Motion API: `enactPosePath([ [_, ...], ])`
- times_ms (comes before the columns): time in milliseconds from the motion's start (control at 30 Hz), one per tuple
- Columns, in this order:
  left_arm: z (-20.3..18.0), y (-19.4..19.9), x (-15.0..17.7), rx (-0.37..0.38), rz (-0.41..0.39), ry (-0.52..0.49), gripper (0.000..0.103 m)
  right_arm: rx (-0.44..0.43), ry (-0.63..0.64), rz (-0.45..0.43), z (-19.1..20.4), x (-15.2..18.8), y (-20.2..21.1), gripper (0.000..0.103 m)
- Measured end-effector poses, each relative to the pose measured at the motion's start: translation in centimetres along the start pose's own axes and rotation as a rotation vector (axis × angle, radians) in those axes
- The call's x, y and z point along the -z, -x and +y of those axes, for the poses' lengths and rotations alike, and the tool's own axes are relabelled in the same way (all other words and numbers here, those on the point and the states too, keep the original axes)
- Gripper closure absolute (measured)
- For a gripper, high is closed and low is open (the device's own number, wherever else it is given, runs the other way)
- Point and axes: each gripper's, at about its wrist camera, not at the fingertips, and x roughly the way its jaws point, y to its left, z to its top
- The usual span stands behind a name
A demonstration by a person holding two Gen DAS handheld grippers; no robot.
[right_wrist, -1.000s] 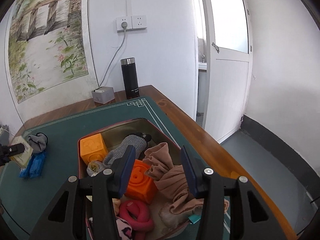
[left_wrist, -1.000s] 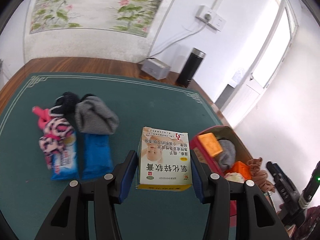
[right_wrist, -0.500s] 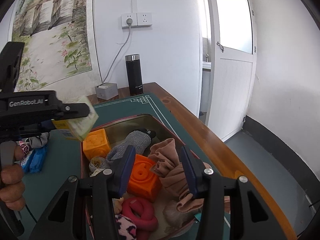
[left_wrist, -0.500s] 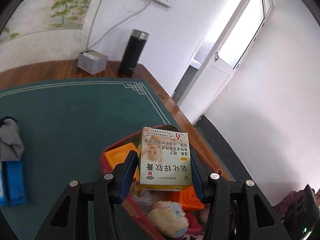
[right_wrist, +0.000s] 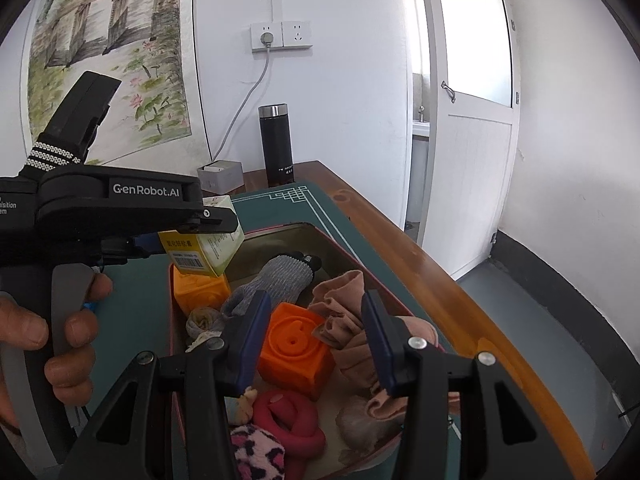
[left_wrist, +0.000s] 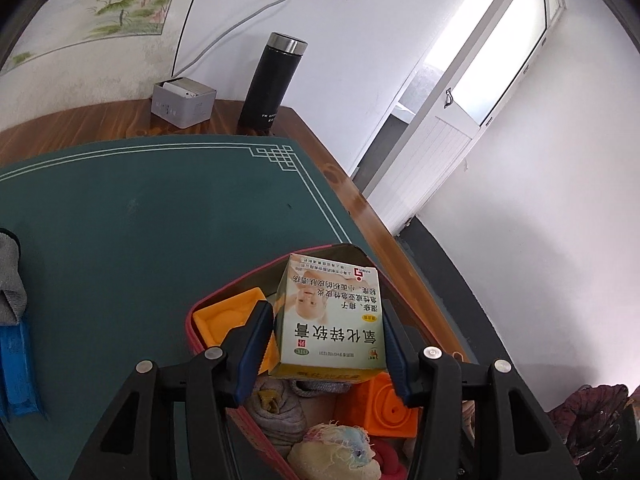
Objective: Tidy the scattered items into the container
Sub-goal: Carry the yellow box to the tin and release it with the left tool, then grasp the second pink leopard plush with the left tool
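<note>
A green-and-white ointment box [left_wrist: 332, 320] hangs tilted between the jaws of my left gripper [left_wrist: 326, 344], over the red tin [left_wrist: 224, 300]. The jaws are opening, and a gap shows between the left pad and the box. The right wrist view shows the same box [right_wrist: 208, 248] above the tin's far left corner. My right gripper [right_wrist: 316, 320] hovers open over the tin [right_wrist: 352, 256] with nothing between its fingers. The tin holds an orange cube [right_wrist: 296, 344], a yellow cube [right_wrist: 200, 292], a grey sock [right_wrist: 276, 280], beige cloth [right_wrist: 352, 320] and a pink ring [right_wrist: 288, 416].
The tin stands on a green mat [left_wrist: 140, 240] near the wooden table's right edge [right_wrist: 440, 280]. A grey sock [left_wrist: 10, 280] and a blue packet [left_wrist: 16, 372] lie at the mat's left. A black flask [left_wrist: 276, 80] and a grey box [left_wrist: 182, 102] stand at the back. A hand [right_wrist: 60, 328] grips the left tool.
My left gripper carried the box from beside the pile on the mat's left to above the tin. Its jaws have widened and the box has tipped. The right gripper stayed put.
</note>
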Motion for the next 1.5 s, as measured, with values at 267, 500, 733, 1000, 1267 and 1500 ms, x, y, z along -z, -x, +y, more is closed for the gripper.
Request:
enactPosePath([
  [267,-0.5,0.5,-0.6,0.048,-0.029,-0.008,0.024,0.0,-0.006,0.006,-0.2,0.1,-0.3,0.052],
  [500,0.3,2.2,-0.1,0.064,-0.047,0.018,0.024,-0.002,-0.003,0.002,0.0,0.1,-0.2,0.052],
  [733,1.2,3.6,1.5,0.079,-0.042,0.029,0.024,-0.002,-0.009,0.003,-0.1,0.1,-0.3,0.052],
  [1000,2.4,4.0,3.4,0.17,0.007,0.099,0.024,-0.001,0.004,0.018,0.1,0.2,-0.7,0.05],
  [1267,0.7,1.4,4.0,0.218,0.073,0.106,0.024,0.014,-0.006,0.013,-0.3,0.2,-0.5,0.044],
  [1500,-0.5,-0.6,1.5,0.208,0.046,0.093,0.024,0.02,-0.022,0.004,-0.7,0.0,-0.3,0.044],
])
